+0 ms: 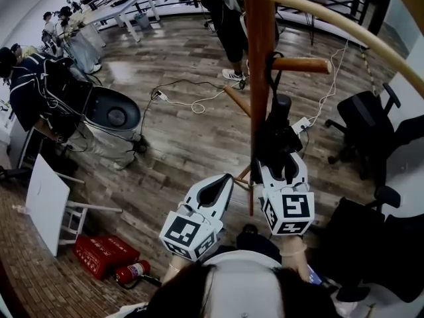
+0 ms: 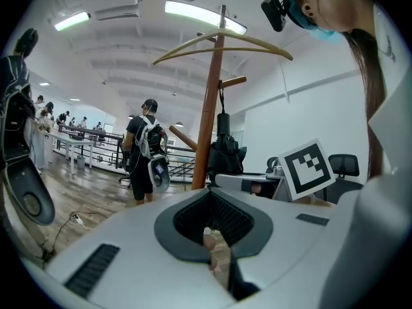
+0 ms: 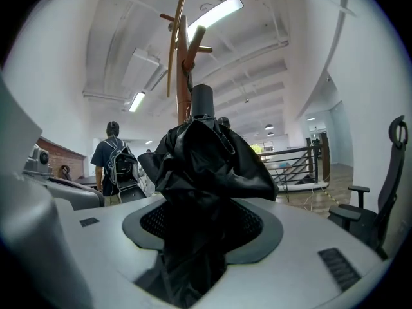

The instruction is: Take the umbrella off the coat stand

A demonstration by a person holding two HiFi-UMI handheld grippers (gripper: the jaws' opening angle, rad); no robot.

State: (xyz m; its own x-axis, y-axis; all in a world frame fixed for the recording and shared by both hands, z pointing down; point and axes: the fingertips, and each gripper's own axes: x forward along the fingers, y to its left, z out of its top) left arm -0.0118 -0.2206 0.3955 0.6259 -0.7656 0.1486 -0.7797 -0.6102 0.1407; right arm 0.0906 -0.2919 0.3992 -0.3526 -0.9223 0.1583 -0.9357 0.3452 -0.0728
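A folded black umbrella [image 1: 278, 138] hangs by its strap from a peg [image 1: 301, 65] of the wooden coat stand [image 1: 260, 52]. My right gripper [image 1: 283, 169] is shut on the umbrella's lower folds; in the right gripper view the black fabric [image 3: 206, 172] fills the gap between the jaws of the right gripper [image 3: 193, 243], with the stand [image 3: 187, 76] behind it. My left gripper [image 1: 224, 183] sits just left of the pole, shut and holding nothing. In the left gripper view, the left gripper [image 2: 215, 237] faces the stand [image 2: 211, 108] and the umbrella [image 2: 225, 150] from a short distance.
Black office chairs [image 1: 368, 121] stand at the right. A red box [image 1: 103, 254], a fire extinguisher [image 1: 132, 270] and a white table [image 1: 46, 201] lie at the lower left. A cable [image 1: 185, 98] runs across the wooden floor. A person with a backpack [image 2: 145, 153] stands beyond the stand.
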